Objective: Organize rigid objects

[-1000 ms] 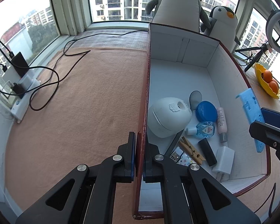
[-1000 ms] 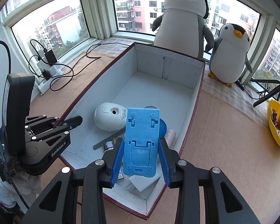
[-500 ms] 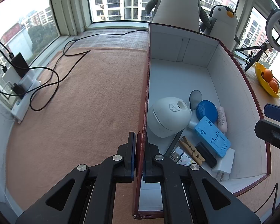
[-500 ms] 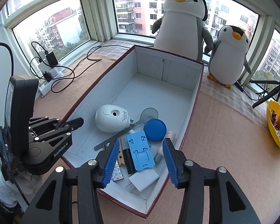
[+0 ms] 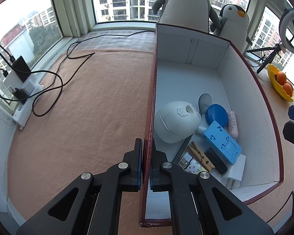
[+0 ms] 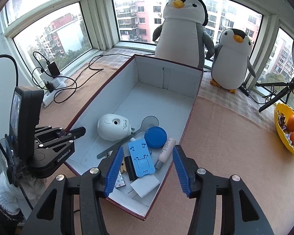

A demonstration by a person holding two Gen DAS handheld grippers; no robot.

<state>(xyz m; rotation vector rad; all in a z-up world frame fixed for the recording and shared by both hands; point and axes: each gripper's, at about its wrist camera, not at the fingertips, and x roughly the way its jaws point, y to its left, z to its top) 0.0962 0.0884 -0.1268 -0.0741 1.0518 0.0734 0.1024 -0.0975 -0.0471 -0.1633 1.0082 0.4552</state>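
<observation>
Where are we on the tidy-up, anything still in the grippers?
Done: the blue phone stand lies in the box on the pile beside the blue lid and white device. In hand: the right gripper, jaws just opening, holds nothing; the left gripper is clamped on the box wall. Left: no loose items show on the mat.

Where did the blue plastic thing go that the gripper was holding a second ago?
The right gripper let go of the blue phone stand. Its jaws have just been opening, and nothing is between them now. The stand dropped into the box and lies on the other small things there. The left gripper stayed shut on the box wall, and the box did not move.
</observation>
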